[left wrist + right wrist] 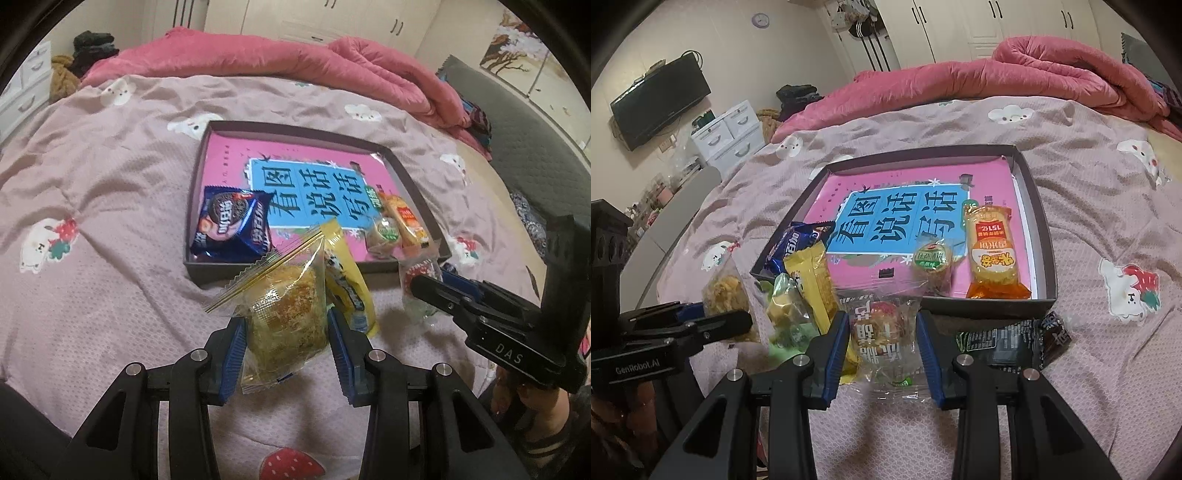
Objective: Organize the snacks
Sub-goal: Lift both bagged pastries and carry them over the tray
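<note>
A dark shallow box (pixel 192 206) (pixel 1043 229) lined with a pink and blue book cover lies on the bed. In it are a blue Oreo pack (pixel 231 225) (pixel 792 240), an orange snack pack (pixel 991 254) (pixel 404 218) and a small green-label cake (pixel 932 260) (pixel 384 232). My left gripper (pixel 286 325) is shut on a clear-wrapped flaky pastry (pixel 284 314) (pixel 729 295) just in front of the box. My right gripper (pixel 881 332) is shut on a clear-wrapped red and white cake (pixel 882 332) (pixel 419 280) near the box's front edge.
A yellow snack pack (pixel 347 280) (pixel 812 280), a green-wrapped snack (pixel 786 317) and a dark pack (pixel 1008 343) lie on the bedsheet (pixel 92 184) in front of the box. A rolled pink quilt (pixel 258 55) (pixel 997 77) lies at the far side. White drawers (pixel 727 136) stand left.
</note>
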The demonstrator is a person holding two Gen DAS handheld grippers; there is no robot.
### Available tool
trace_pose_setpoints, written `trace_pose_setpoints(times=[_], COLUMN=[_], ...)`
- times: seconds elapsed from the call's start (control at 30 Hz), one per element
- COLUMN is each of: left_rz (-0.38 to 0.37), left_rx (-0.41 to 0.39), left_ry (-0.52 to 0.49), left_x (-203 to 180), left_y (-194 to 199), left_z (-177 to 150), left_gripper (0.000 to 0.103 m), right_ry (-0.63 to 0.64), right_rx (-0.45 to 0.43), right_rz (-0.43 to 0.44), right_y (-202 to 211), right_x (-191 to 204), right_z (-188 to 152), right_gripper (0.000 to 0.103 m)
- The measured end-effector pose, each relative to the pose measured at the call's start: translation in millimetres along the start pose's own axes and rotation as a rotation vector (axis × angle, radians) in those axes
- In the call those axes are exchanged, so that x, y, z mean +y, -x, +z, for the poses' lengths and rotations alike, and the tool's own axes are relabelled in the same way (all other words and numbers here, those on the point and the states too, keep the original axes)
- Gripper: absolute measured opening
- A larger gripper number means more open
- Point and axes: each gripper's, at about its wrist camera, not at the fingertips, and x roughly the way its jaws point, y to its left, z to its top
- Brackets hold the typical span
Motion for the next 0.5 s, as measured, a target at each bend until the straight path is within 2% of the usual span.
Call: trace_pose_setpoints(times=[0.23,0.5], left_rz=[0.014,0.016], left_rx=[-0.033,-0.086], left_ry=[0.007,0.020], left_x=[5,12], left_y=[5,14], left_z=[5,12], left_gripper=[0.044,0.044], right_ry=[0.000,-0.022], right_rx=[-0.014,-0.075], right_rz=[-0.005,-0.013], right_y=[4,15], right_x=[0,-4], right_z=[1,5], right_gripper=[0.038,0.038])
